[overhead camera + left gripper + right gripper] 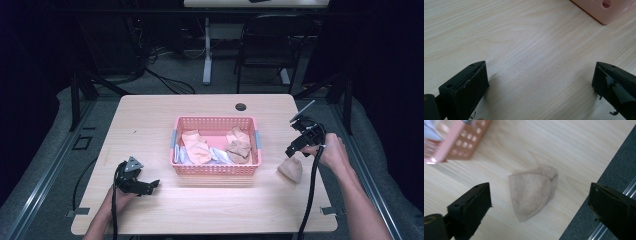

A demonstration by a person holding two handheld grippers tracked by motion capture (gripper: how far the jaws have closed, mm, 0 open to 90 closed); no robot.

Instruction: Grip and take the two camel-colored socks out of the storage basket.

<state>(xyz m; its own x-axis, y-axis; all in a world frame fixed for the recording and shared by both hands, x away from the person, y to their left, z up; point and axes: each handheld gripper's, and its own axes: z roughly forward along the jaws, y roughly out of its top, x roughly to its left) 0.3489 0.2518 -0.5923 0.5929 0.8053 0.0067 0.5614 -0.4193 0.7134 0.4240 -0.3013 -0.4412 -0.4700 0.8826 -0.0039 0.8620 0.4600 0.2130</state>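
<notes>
Light wood counter (150,125), pink perforated basket (215,169) near its centre, holding several crumpled cloths: peach ones (196,146), a tan one (239,150) toward the right end, a pale bluish-white one (218,155) along the front wall. One beige folded cloth (291,168) lies alone on the counter, just right of the basket and toward the right edge; in the right gripper view it (532,191) appears as a rounded wedge, lying flat, a fold showing at its upper side. Right gripper (295,148) held above and just behind this cloth, tilted down toward it, not touching; its jaws stand wide apart with nothing between them, the cloth lying on the wood in the gap as seen from its own camera (540,203). The basket corner (456,145) sits at upper left of that view, the counter's edge and dark floor at right. Left gripper (150,186) rests low near the front left corner of the counter, pointing right toward the basket, well apart from it. Its jaws are also spread wide and empty (539,85), bare wood between them, a corner of the basket (605,11) ahead at upper right.
</notes>
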